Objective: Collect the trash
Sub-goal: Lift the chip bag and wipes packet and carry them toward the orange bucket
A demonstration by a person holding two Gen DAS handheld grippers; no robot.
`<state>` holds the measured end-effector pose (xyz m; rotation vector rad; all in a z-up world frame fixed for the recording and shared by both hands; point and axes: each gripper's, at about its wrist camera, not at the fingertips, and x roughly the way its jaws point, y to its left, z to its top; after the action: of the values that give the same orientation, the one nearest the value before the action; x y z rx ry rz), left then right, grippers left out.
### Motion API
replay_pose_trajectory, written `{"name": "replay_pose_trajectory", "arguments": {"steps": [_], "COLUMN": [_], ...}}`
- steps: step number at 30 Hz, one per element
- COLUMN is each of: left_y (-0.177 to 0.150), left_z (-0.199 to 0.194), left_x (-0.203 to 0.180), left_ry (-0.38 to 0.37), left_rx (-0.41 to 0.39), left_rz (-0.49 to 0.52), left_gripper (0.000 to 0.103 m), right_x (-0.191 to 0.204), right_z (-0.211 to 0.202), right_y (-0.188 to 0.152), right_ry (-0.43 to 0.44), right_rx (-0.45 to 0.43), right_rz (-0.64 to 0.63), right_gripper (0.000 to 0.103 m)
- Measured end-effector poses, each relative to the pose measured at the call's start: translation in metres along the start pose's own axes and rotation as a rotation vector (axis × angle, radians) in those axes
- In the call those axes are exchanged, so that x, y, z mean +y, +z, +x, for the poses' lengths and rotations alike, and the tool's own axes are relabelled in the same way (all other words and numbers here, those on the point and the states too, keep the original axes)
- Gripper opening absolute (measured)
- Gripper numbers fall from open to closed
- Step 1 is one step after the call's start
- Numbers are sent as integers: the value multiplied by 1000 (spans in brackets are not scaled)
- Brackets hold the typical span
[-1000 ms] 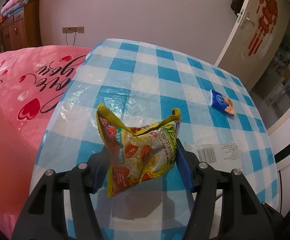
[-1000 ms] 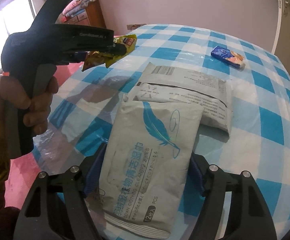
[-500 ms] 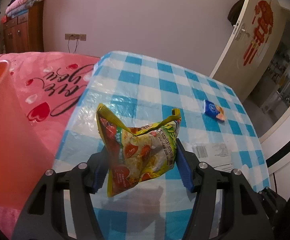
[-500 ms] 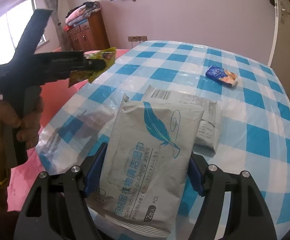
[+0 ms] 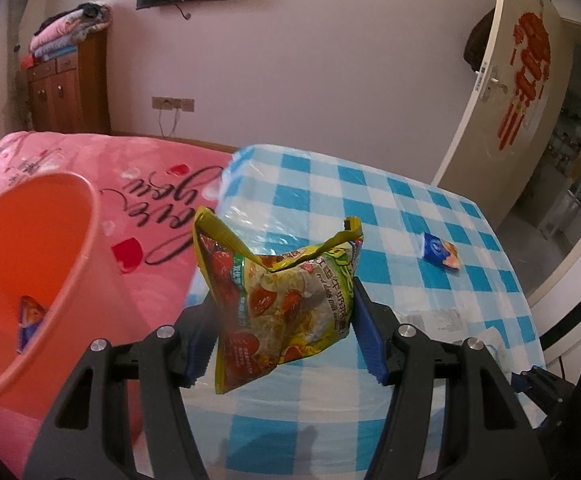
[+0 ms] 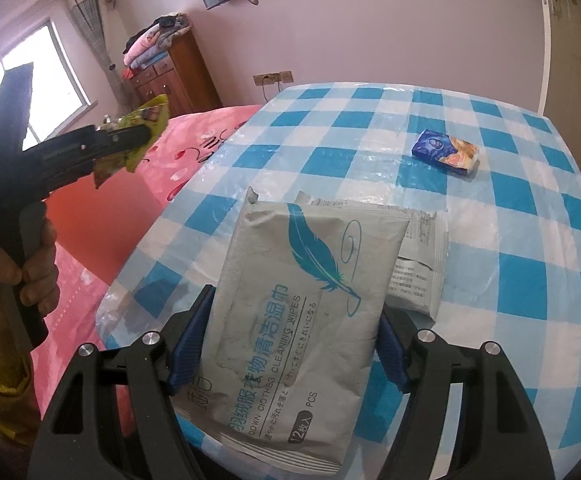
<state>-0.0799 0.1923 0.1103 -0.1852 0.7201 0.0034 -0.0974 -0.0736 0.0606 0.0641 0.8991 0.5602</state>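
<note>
Now swung leftward off the checked table (image 5: 370,200) compared with a second ago, when only tablecloth lay ahead; orange bin (image 5: 86,232) come into the left of the left wrist view, its open mouth beside and a little below the load, so a drop looks close, though probably not yet squarely over the rim. Inside the bin, one small blue-and-orange wrapper (image 5: 28,320) against the wall; nothing else visible in there.

Left gripper (image 5: 282,316) clamped on the yellow snack bag (image 5: 286,300), blue pads pressing both sides, bag lifted clear of the cloth, crumpled top standing up.

Further right, right gripper (image 6: 294,344) closed around the grey wipes pack (image 6: 294,300), likewise raised above the table, a carry matched to the left's; judged next in line for the bin. Under and behind it, a second grey packet (image 6: 422,272) flat on the cloth. Far right, a small blue tissue packet (image 6: 446,152) well apart, untouched; two pieces left to fetch after this pair.
</note>
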Motion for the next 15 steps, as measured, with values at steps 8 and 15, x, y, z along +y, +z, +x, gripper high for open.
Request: {"name": "replay_pose_trajectory", "arguments": {"steps": [8,15], "left_y": [12,22], "left_z": [-21,-39], "left_x": [17,36], "left_ry": [62,109], "left_rx": [-55,-101], "left_rz": [3,-10], "left_gripper": [62,62], "right_x": [5,16], "right_z": [0,3], "right_y": [13,31], "right_ry": [30,86], "right_rx": [6,15], "right_rz": [19,31], "right_gripper": [72,72]}}
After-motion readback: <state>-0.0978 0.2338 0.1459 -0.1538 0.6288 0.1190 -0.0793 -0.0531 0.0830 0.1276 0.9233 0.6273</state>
